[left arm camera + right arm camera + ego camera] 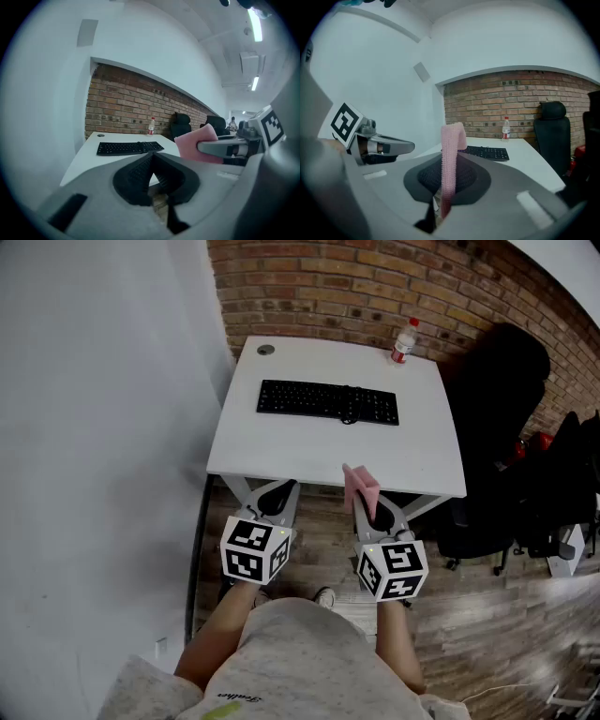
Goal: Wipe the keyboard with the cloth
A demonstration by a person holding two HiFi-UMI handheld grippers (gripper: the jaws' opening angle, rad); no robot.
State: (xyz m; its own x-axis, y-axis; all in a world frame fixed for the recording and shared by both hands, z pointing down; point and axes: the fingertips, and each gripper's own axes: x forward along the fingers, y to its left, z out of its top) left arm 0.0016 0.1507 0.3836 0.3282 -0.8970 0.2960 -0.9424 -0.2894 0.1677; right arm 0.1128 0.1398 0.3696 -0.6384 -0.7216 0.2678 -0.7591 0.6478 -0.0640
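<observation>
On the white table [281, 451], black keyboard [328, 402], bottle [403, 341] at the back corner; dark chair [497, 381] alongside. Short of the near edge, pink cloth [361, 486] upright, pinched in the right gripper [371, 507]; left gripper [278, 491] closed.

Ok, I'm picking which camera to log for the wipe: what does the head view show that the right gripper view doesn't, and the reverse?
Only the head view: the person's grey top, the round port at the table's far corner, and the marker cube on the right hand-held gripper. Only the right gripper view: that gripper's jaws closed on the pink cloth, seen edge-on, and a grey wall panel. Both: the white table, keyboard, bottle, brick wall, black chair and left hand-held gripper.
</observation>
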